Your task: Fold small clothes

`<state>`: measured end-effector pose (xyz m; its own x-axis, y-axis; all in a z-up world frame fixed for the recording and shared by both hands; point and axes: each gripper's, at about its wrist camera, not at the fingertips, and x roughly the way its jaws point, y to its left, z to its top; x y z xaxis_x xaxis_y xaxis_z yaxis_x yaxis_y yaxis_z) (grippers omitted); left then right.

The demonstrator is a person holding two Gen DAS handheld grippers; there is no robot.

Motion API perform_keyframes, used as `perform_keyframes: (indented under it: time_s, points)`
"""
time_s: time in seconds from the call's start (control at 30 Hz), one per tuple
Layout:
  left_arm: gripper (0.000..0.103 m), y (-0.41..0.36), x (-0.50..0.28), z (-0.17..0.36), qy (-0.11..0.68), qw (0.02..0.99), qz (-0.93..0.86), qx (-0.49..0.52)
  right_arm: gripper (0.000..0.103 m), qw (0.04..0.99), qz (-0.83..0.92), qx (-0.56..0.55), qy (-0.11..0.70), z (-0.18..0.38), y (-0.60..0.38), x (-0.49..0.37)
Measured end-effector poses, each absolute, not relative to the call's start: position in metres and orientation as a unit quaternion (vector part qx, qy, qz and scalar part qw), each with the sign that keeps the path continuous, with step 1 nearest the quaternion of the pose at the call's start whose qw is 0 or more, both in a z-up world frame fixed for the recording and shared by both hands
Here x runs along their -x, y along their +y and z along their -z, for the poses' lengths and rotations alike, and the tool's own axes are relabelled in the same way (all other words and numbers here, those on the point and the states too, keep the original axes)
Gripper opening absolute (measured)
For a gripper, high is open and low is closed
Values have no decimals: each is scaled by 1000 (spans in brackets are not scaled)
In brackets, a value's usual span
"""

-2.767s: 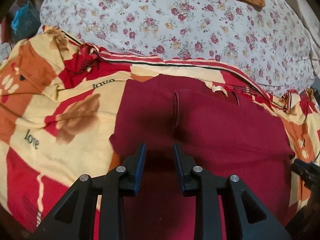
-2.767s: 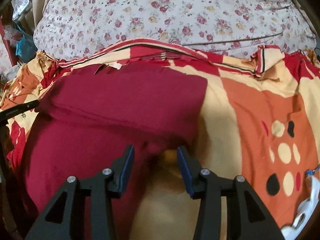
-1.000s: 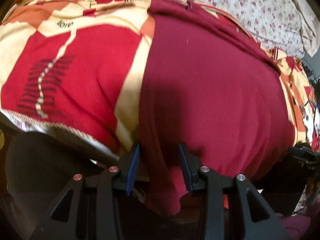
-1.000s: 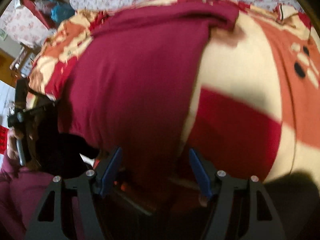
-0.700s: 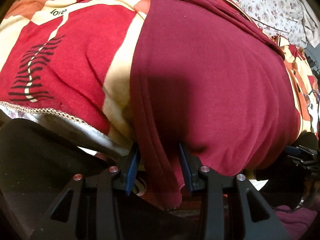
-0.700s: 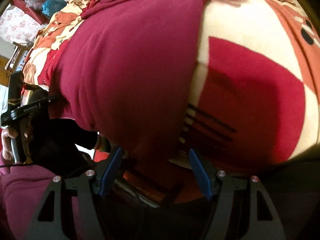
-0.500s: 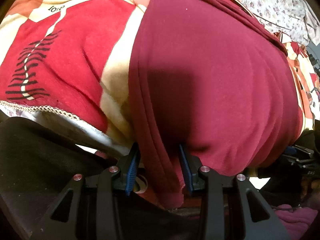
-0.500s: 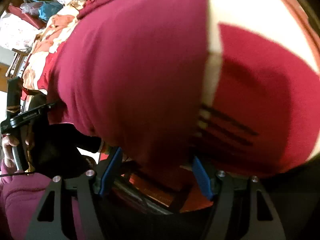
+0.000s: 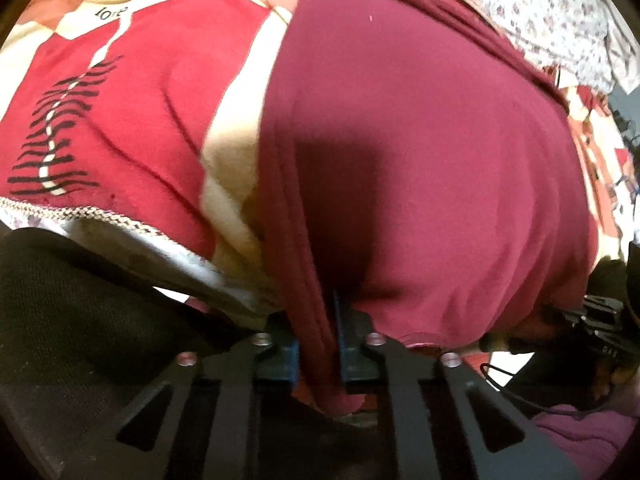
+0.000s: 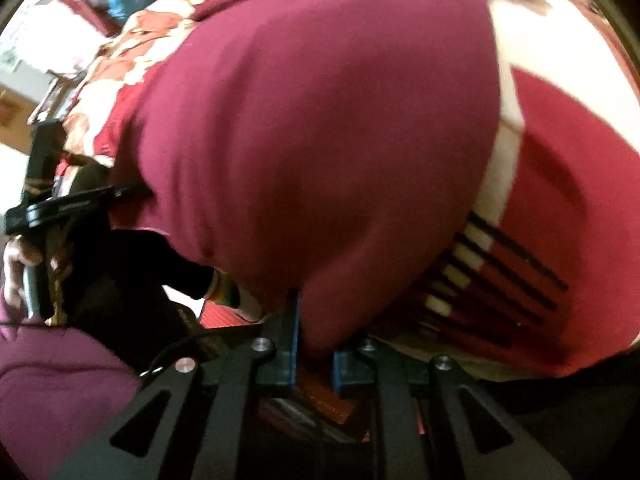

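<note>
One maroon garment (image 9: 420, 160), one red-and-cream patterned blanket (image 9: 132, 112), one floral sheet (image 9: 560, 12), two tongs, the left tongs (image 9: 316, 344) and the right tongs (image 10: 314, 340), and one bare hand (image 10: 18, 276).

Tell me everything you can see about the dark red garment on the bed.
The dark red garment is plain maroon, looks like soft knit, and lies spread over a red, cream and orange patterned blanket. Its near hem hangs over the bed edge. The left tool is shut on the bunched, folded left corner; the right tool has just closed on the right corner. The far end is rumpled toward a floral cover.
</note>
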<state>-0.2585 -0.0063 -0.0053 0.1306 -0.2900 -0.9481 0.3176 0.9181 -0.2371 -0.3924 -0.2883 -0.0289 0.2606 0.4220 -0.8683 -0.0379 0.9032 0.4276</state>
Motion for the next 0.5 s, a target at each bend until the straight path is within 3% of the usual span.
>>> perform_keyframes:
  time_s: [0.5]
  points:
    - [0,13,231,-97,512,820,247,69,11,834,-212,-272,431,-82,-348,386]
